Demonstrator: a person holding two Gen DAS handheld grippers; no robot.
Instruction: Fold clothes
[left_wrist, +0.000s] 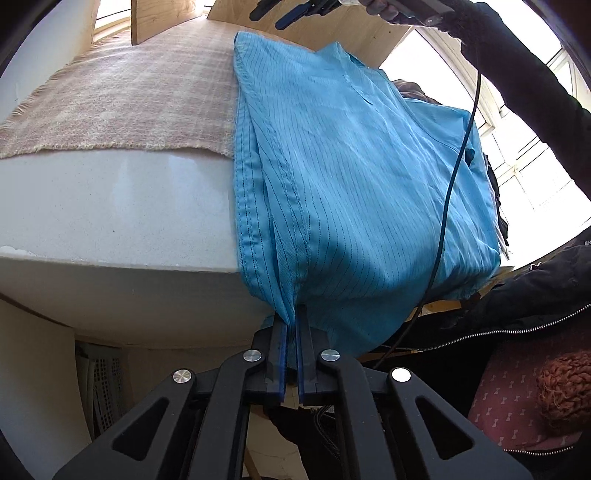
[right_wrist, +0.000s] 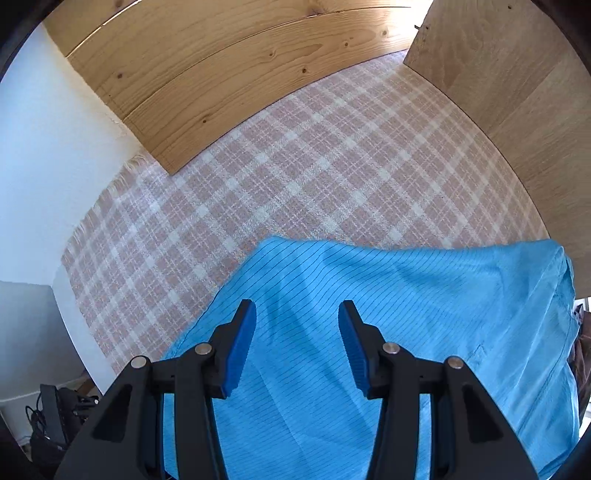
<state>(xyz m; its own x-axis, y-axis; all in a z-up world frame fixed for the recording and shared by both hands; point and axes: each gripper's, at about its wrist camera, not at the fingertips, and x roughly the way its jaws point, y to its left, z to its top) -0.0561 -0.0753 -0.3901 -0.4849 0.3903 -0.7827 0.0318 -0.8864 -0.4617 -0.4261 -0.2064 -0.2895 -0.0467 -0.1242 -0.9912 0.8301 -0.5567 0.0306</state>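
Blue garment (left_wrist: 354, 177) spread over checked cloth (left_wrist: 122, 107) and white table (left_wrist: 110, 206), its near hem hanging off the edge, left claw (left_wrist: 291, 317) clamped on that hem, right claw (right_wrist: 297, 317) apart, hovering above the garment's far part

A light blue garment (left_wrist: 351, 177) of thin fabric with fine dark pinstripes lies spread across the middle and right of the left wrist frame, stitched seams running down its left edge. Its lower hem droops over the front edge at lower centre. In the right wrist frame it fills the lower right, softly wrinkled, its upper edge slightly lifted.
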